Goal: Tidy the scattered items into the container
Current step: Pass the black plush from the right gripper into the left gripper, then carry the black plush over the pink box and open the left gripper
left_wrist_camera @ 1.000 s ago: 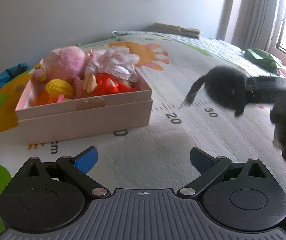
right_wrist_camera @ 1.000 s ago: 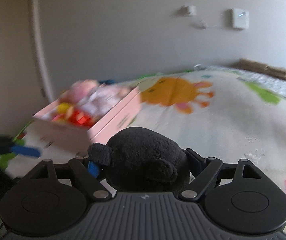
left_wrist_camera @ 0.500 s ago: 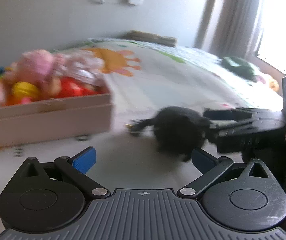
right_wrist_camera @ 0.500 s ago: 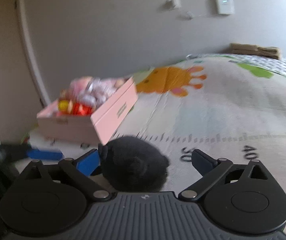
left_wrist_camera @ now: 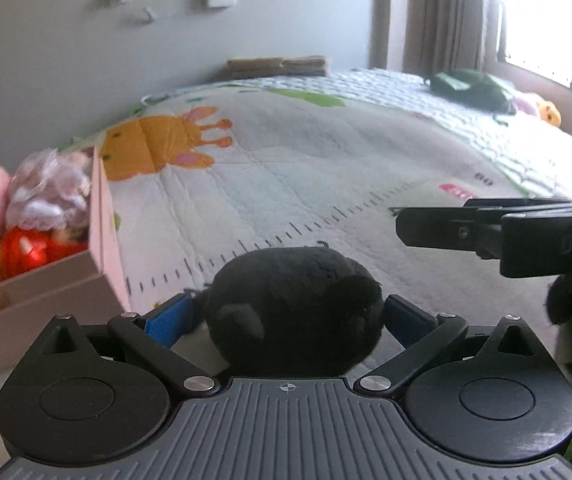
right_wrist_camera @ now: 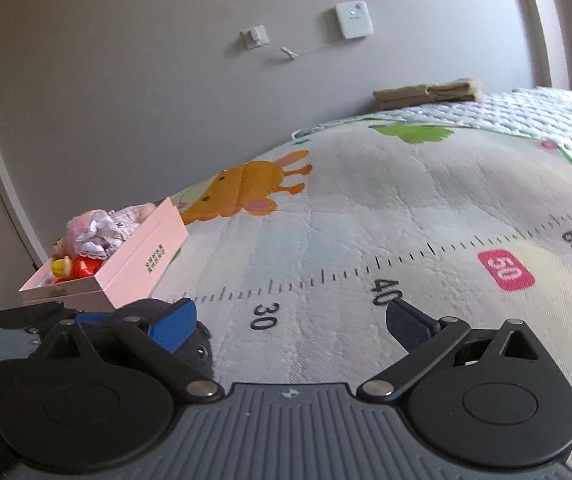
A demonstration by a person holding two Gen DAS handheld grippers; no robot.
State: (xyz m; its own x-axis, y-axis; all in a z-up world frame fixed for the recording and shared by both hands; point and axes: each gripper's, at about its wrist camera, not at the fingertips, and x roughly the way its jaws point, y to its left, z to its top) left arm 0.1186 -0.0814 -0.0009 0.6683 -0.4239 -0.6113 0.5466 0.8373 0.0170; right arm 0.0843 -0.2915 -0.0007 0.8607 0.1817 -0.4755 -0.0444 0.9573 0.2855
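A black plush toy lies on the play mat, right between the blue pads of my left gripper. Those jaws stand as wide as before and are not squeezing it. My right gripper is open with only bare mat between its fingers. In the right wrist view the plush peeks out behind the left finger. In the left wrist view the right gripper hovers to the right of the plush. The pink box holds several dolls and soft toys at the left.
A green plush and a yellow toy lie at the mat's far right by the window. Folded brown cloth rests against the back wall. The pink box stands near the wall at the mat's left edge.
The right gripper opened and let go of the black plush, which landed on the mat. It drew away to the right. The left gripper moved in until the plush sat between its fingers.
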